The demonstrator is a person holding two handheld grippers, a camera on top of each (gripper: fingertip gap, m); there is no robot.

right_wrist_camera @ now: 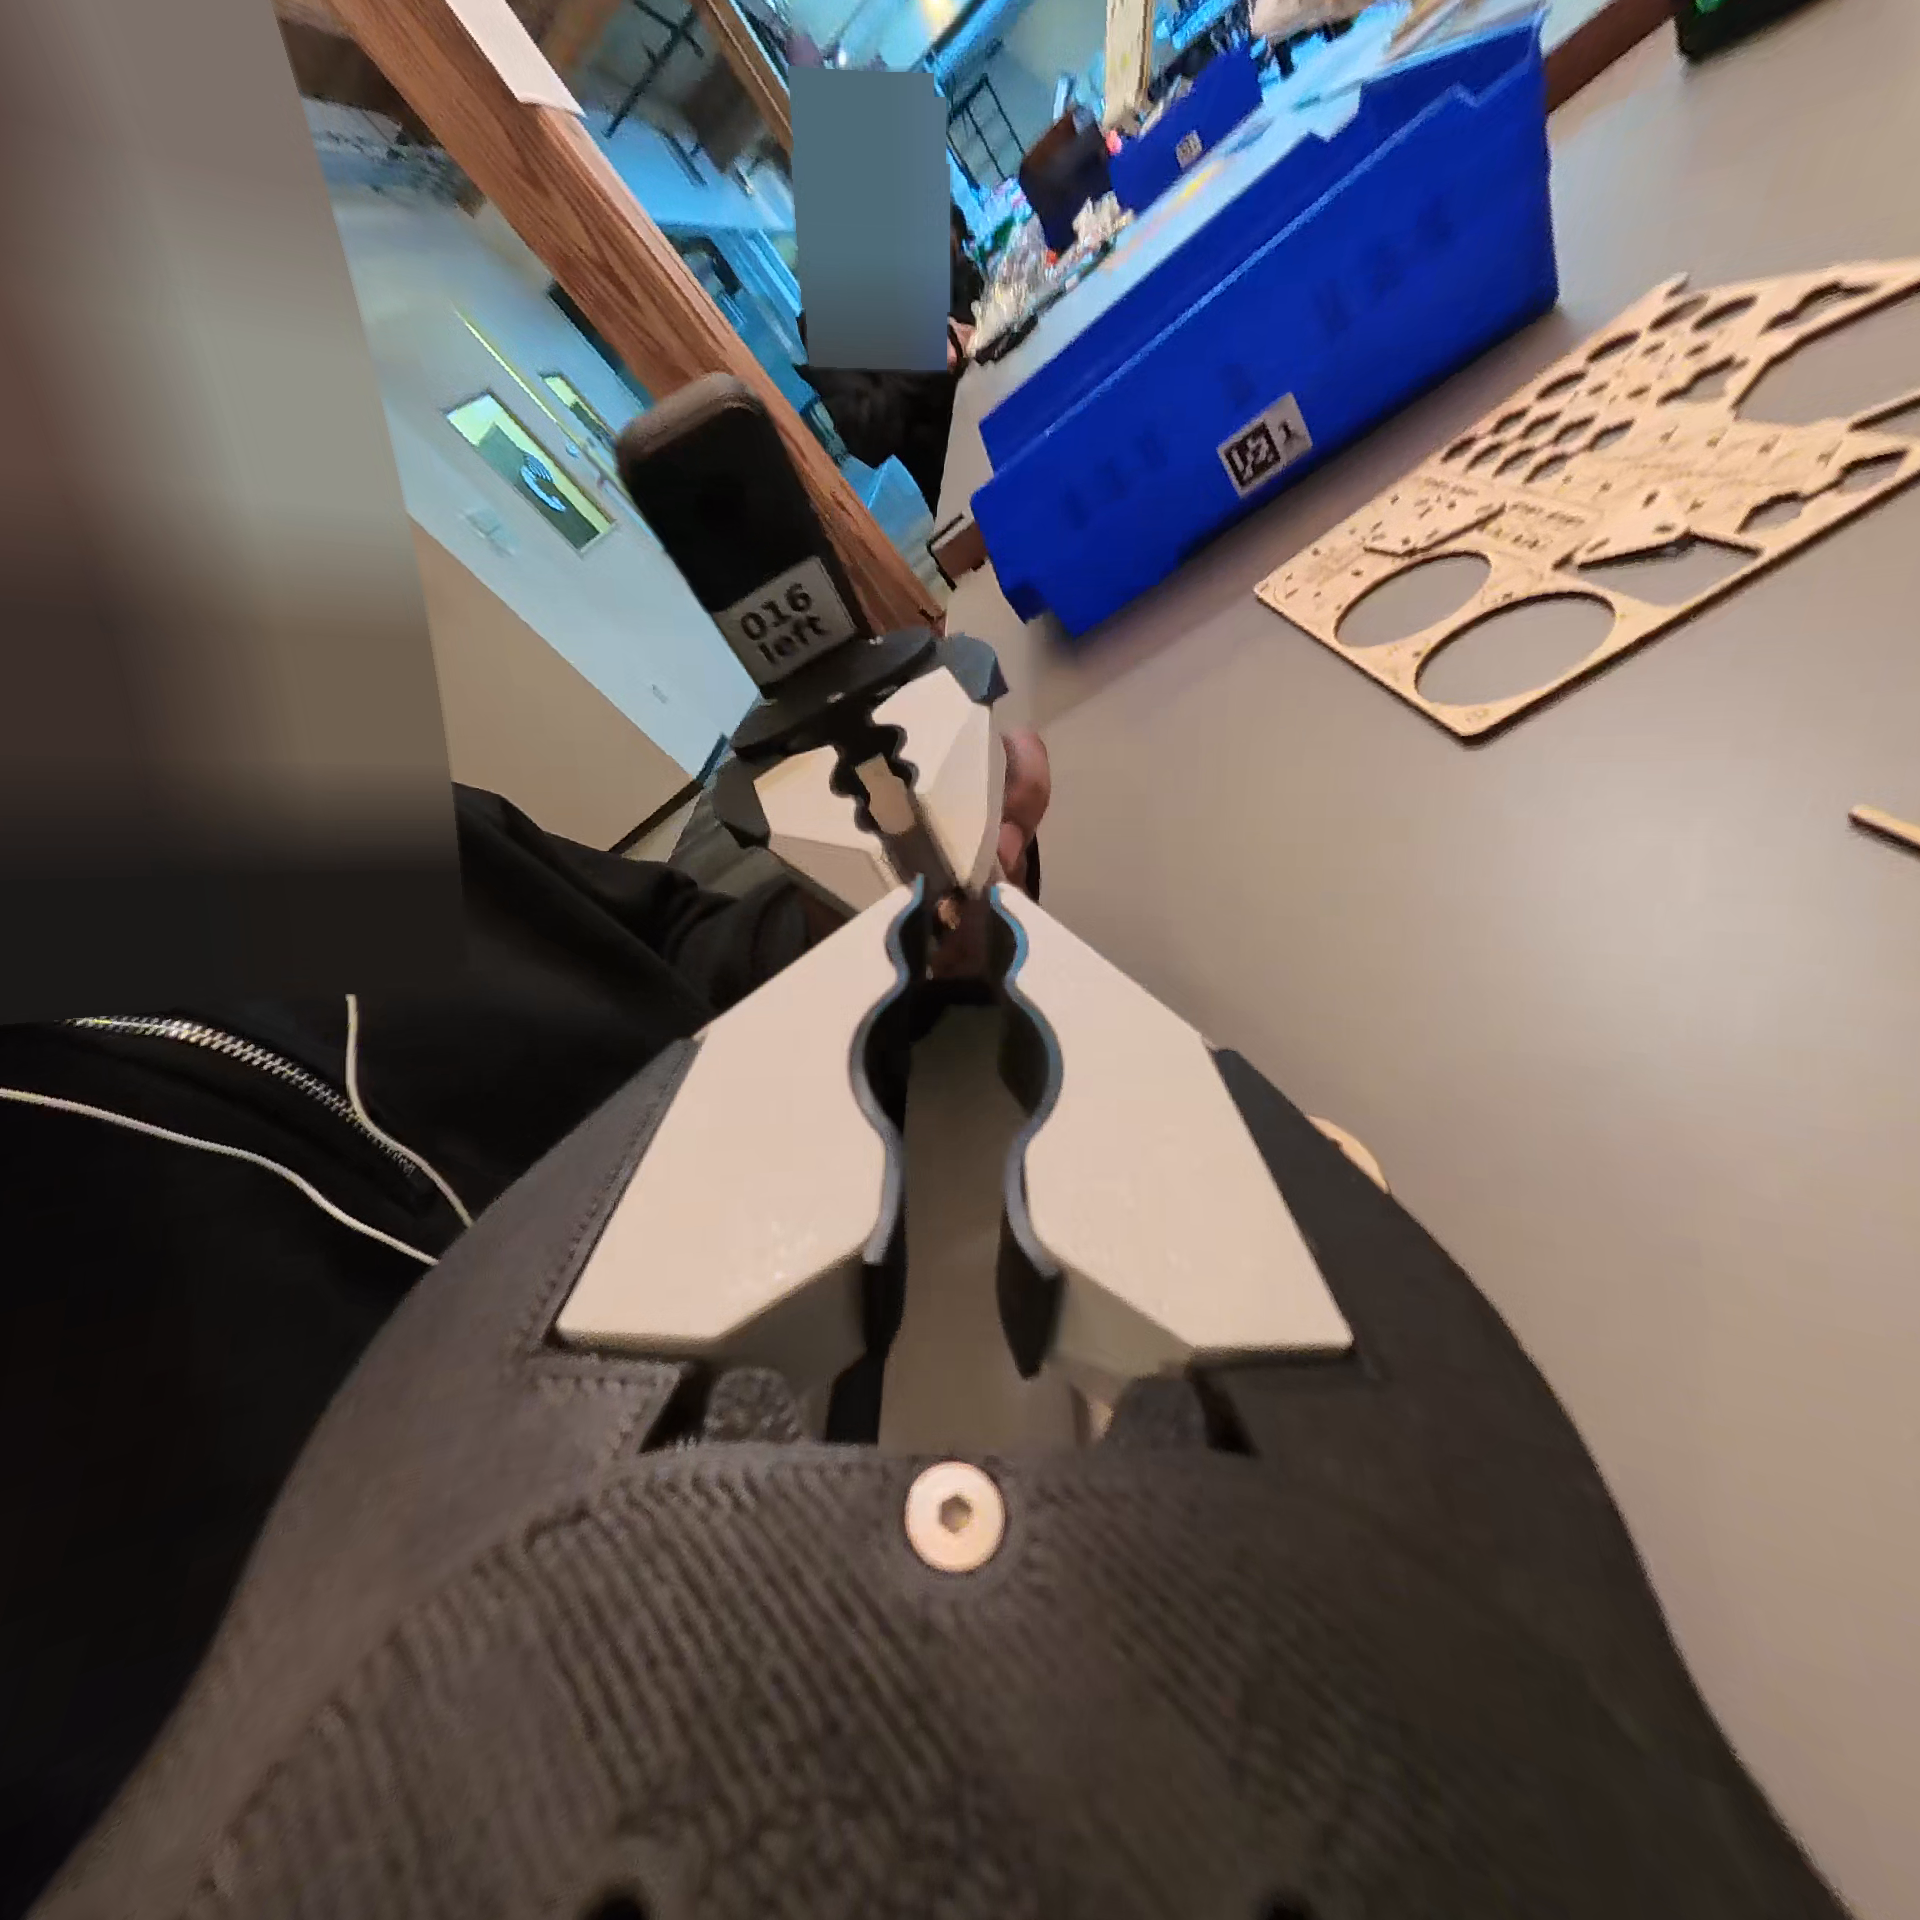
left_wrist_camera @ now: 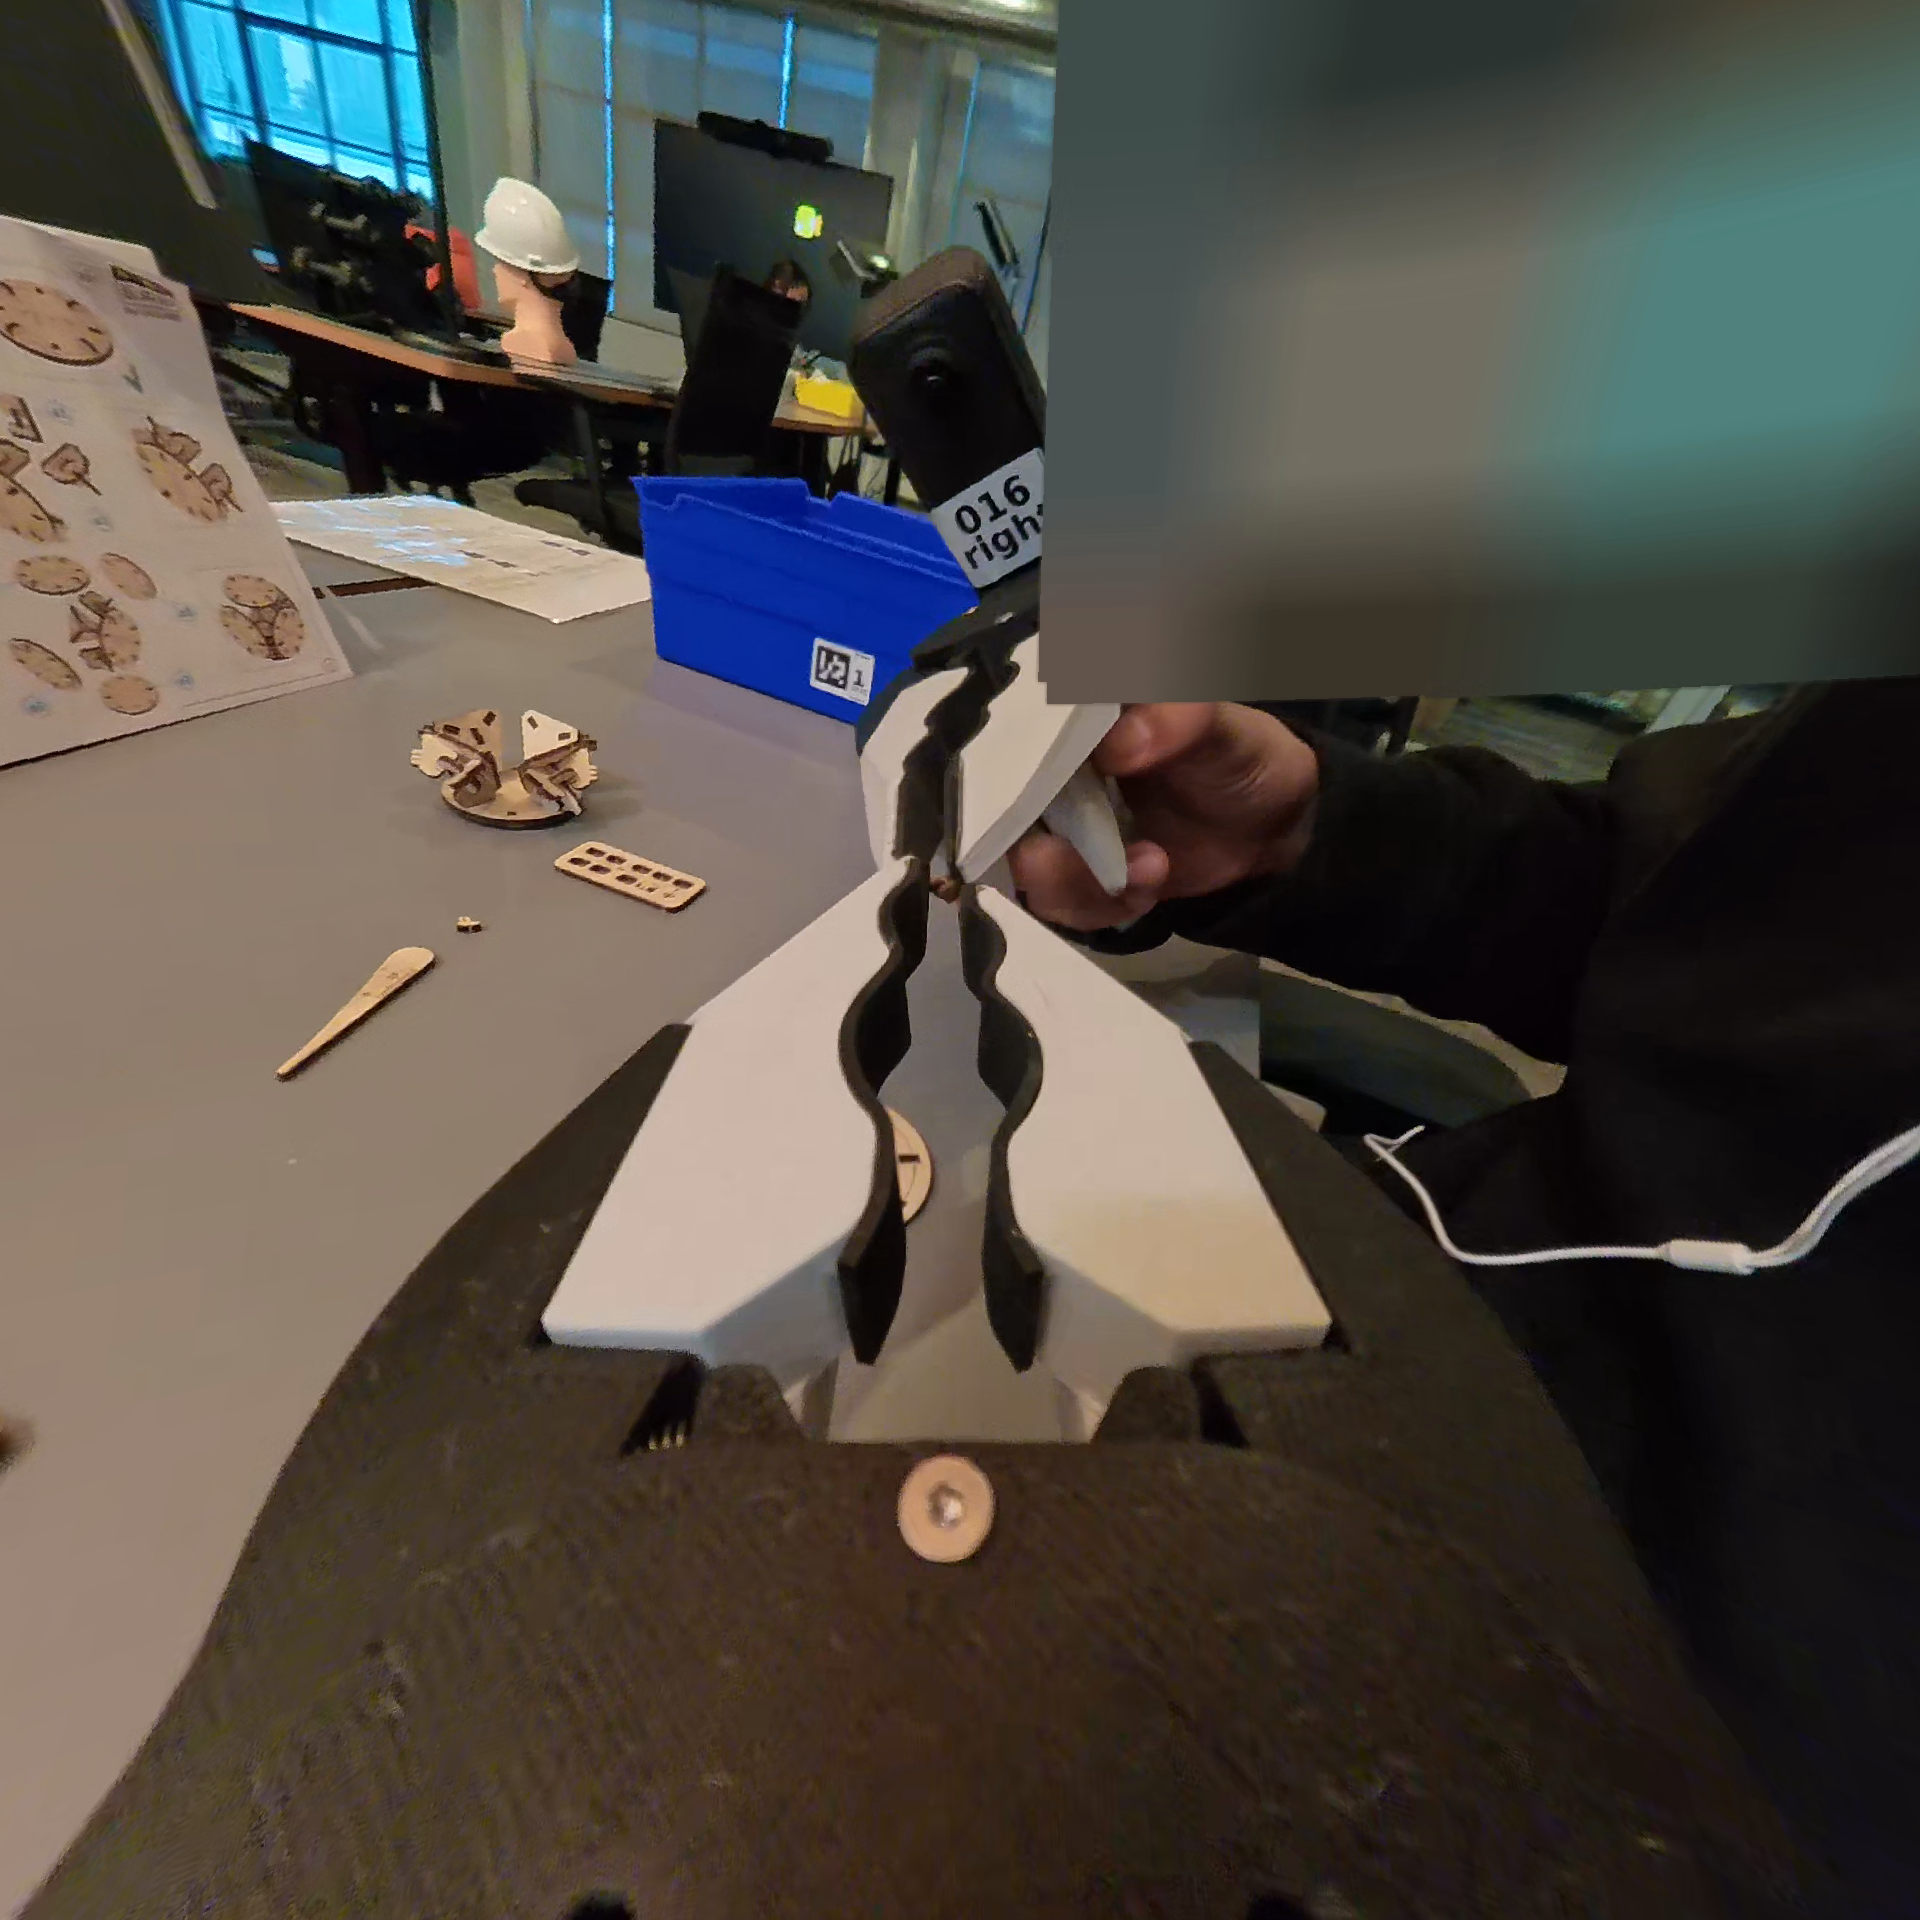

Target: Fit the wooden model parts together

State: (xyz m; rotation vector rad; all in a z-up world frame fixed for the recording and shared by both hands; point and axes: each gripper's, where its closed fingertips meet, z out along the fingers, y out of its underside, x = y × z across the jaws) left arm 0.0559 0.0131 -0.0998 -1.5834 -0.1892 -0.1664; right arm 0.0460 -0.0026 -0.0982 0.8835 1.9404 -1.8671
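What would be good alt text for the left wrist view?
Two hand-held grippers meet tip to tip above a grey table, a tiny brown piece between them. Wooden kit parts and a blue bin lie beyond.

The bin (left_wrist_camera: 790, 592) stands behind the disc assembly (left_wrist_camera: 506, 774) (slotted strip (left_wrist_camera: 630, 875) before it).

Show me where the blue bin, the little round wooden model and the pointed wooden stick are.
Blue bin (left_wrist_camera: 769, 613): left wrist view, on its front wall.
Round wooden model (left_wrist_camera: 506, 774): left wrist view, on its upright pieces above the disc.
Pointed wooden stick (left_wrist_camera: 358, 1010): left wrist view, mid-length.
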